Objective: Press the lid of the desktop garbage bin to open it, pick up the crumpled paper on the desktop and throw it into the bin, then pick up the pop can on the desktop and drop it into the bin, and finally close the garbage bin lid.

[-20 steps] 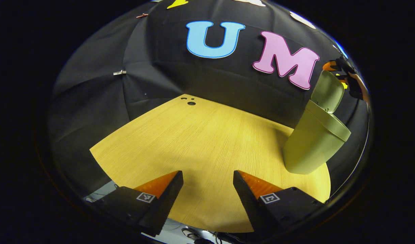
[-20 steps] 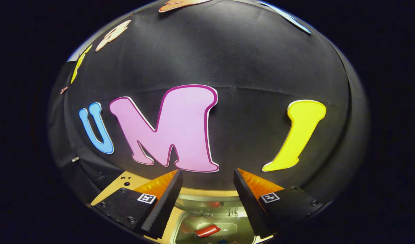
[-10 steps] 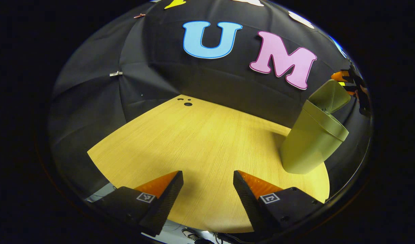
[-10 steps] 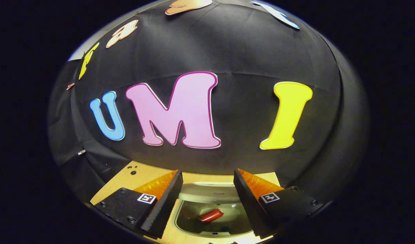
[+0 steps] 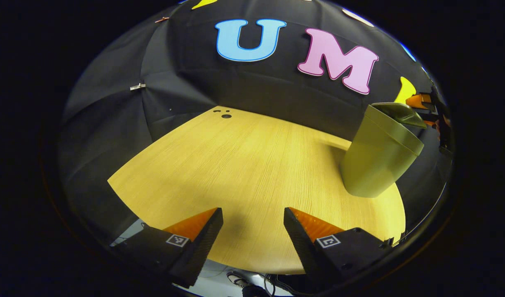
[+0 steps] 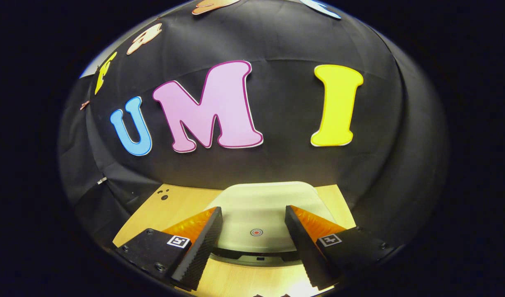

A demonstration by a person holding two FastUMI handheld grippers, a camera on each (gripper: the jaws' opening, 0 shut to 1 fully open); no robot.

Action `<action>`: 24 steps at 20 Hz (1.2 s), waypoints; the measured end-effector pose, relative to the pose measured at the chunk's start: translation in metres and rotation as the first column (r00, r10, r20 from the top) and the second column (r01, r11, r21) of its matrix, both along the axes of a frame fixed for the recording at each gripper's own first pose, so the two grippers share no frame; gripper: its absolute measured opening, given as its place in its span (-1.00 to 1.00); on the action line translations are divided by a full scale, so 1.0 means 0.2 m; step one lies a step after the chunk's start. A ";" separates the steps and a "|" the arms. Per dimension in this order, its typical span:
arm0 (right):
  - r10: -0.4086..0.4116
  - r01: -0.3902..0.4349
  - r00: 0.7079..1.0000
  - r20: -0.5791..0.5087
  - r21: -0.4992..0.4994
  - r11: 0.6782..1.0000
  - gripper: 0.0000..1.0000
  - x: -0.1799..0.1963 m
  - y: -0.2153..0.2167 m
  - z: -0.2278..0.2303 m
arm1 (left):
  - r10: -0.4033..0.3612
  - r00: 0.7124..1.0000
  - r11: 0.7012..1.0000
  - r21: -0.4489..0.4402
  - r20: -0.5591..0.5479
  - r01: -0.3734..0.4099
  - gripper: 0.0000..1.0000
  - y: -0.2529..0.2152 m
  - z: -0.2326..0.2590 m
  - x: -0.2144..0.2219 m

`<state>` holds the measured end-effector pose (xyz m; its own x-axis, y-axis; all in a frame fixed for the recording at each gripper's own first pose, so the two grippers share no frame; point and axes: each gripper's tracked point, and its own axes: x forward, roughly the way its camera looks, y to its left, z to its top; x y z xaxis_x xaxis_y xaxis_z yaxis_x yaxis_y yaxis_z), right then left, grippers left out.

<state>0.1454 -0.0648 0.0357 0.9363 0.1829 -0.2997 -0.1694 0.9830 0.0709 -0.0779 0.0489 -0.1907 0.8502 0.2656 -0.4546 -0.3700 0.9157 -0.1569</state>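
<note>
The green garbage bin (image 5: 376, 161) stands at the right of the wooden table (image 5: 244, 165) in the left gripper view. Its lid (image 5: 398, 112) is lowered almost flat, a narrow gap left at the front. My left gripper (image 5: 253, 239) hovers open over the table's near edge, well left of the bin. In the right gripper view my right gripper (image 6: 253, 243) is open above the lid (image 6: 260, 214), whose top carries a small red ring mark (image 6: 256, 232). The right gripper (image 5: 425, 103) also shows behind the bin in the left gripper view. The paper and can are hidden inside.
A few small dark holes (image 5: 226, 115) mark the table's far corner. Black cloth walls close the booth behind and to the left. Cables and floor (image 5: 244, 284) lie below the table's near edge.
The bin lid has swung down from upright to nearly flat. The right gripper came down over it, so the red can inside is now covered. The left gripper barely shifted.
</note>
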 end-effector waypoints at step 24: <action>0.033 -0.019 0.993 0.118 -0.123 0.992 0.99 -0.08 0.03 -0.20 | -0.323 0.941 0.920 0.265 0.099 0.288 0.92 -0.56 0.52 0.48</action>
<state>0.1289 -0.0588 -0.0046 0.9621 0.1766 -0.2077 -0.1950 0.9782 -0.0713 0.0187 -0.0634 -0.0866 0.9571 0.0702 -0.2813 -0.0569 0.9968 0.0553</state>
